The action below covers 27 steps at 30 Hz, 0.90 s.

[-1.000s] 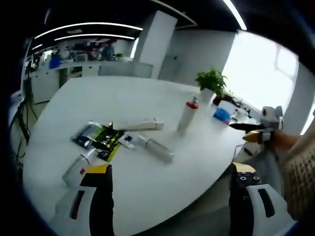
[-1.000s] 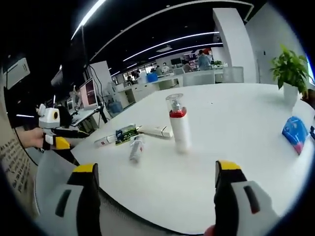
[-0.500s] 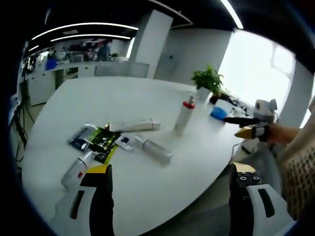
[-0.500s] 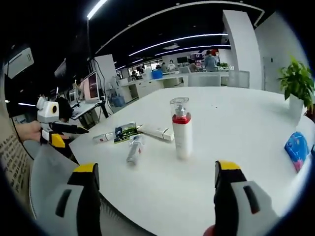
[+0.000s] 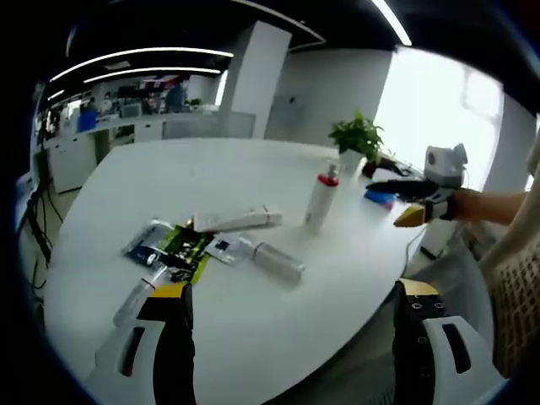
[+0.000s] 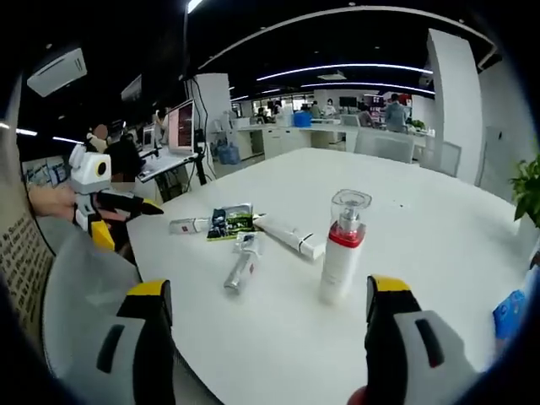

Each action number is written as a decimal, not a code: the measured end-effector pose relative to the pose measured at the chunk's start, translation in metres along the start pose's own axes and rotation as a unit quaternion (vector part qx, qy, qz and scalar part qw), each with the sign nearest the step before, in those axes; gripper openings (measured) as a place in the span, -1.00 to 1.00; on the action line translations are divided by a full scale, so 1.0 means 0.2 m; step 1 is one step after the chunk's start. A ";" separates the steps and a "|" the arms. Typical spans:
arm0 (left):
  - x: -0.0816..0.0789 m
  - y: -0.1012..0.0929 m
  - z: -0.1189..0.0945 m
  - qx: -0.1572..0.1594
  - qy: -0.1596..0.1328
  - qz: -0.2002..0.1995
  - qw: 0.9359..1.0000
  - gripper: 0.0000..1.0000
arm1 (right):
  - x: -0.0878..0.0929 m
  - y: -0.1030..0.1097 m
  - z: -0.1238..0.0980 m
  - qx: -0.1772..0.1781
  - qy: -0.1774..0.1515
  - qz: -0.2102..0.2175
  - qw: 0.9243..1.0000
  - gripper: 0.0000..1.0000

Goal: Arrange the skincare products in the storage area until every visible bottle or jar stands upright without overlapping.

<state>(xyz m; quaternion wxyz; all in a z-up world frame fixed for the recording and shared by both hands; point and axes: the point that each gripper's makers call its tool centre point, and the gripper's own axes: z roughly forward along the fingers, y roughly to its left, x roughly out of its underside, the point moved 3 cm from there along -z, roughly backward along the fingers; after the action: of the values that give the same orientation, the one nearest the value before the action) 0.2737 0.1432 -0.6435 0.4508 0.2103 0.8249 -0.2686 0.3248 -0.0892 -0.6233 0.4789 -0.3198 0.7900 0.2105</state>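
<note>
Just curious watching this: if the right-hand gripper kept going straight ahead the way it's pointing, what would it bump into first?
Probably the upright pump bottle, standing just right of centre between the open right gripper jaws; depth is hard to judge.

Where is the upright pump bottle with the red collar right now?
In the right gripper view the pump bottle stands on the white table, just right of the white tube. In the left gripper view it stands before the potted plant.

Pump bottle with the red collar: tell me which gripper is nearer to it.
Right. The right gripper sits just short of the pump bottle, open jaws framing it. The left gripper is farther, beyond the fallen tubes.
</note>
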 end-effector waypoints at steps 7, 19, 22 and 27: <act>0.00 0.02 0.00 -0.009 0.002 0.009 1.000 0.94 | -0.09 0.06 0.16 -0.040 0.022 -0.070 0.997 0.93; -0.01 0.08 0.00 -0.018 -0.010 -0.020 1.000 0.94 | -0.18 0.08 0.39 -0.085 0.047 -0.130 0.987 0.95; 0.01 0.09 0.00 -0.018 -0.010 -0.024 1.000 0.94 | -0.19 0.08 0.46 -0.095 0.057 -0.144 0.983 0.95; 0.00 0.10 0.00 -0.019 -0.011 -0.028 0.999 0.93 | -0.20 0.06 0.55 -0.102 0.082 -0.171 0.977 0.92</act>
<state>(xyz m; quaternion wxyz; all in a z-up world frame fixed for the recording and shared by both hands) 0.2863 0.1586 -0.6496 0.4560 0.1751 0.8306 -0.2674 0.3981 0.0019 -0.6374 0.4065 -0.5130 0.7348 0.1779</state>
